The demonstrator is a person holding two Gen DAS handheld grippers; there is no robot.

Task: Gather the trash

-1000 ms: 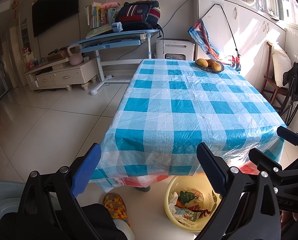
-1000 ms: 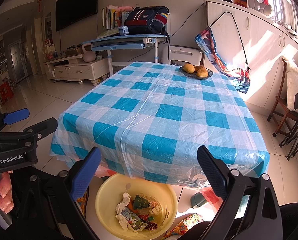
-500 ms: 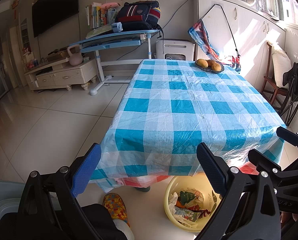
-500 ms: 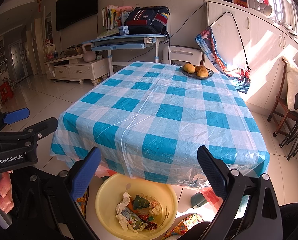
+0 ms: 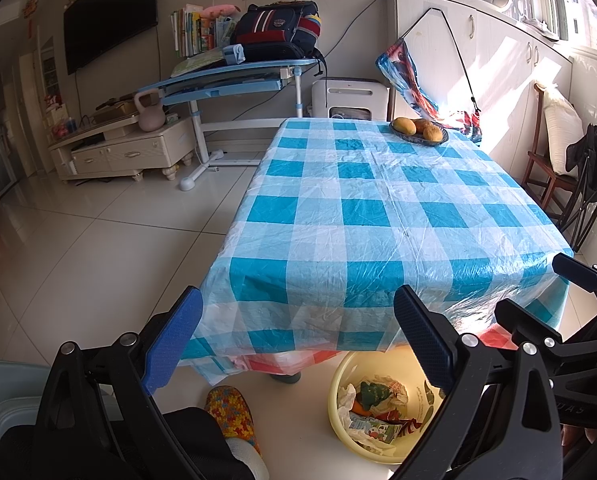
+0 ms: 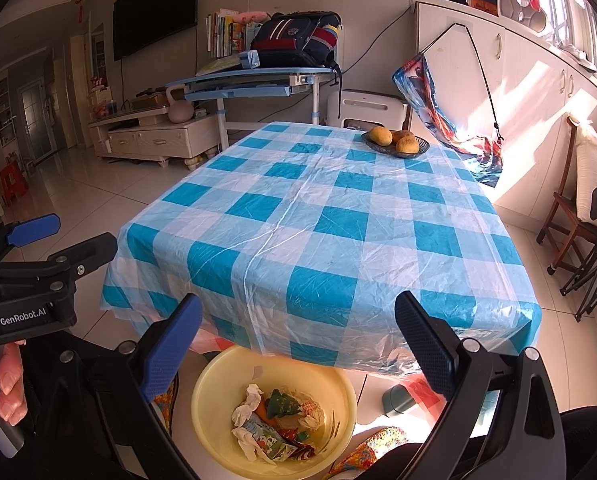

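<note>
Hovering short of the near table edge, the left gripper (image 5: 294, 344) and right gripper (image 6: 298, 348) both had their blue-padded jaws spread wide, nothing between them. The trash (image 6: 276, 428) lay in the yellow basin (image 6: 218, 384) on the floor, partly under the table's near edge, at 6 o'clock in the right wrist view and about 5 o'clock in the left. Contents: crumpled tissues, a small drink carton, a dark green wrapper, possibly snack packets; the detail was poor. The blue-and-white checked tablecloth (image 6: 322, 224) was bare apart from a dish of fruit (image 6: 396, 142) at 12 to 1 o'clock, at the far end. A patterned slipper (image 5: 230, 412) sat at 7 o'clock in the left view, near the basin.
</note>
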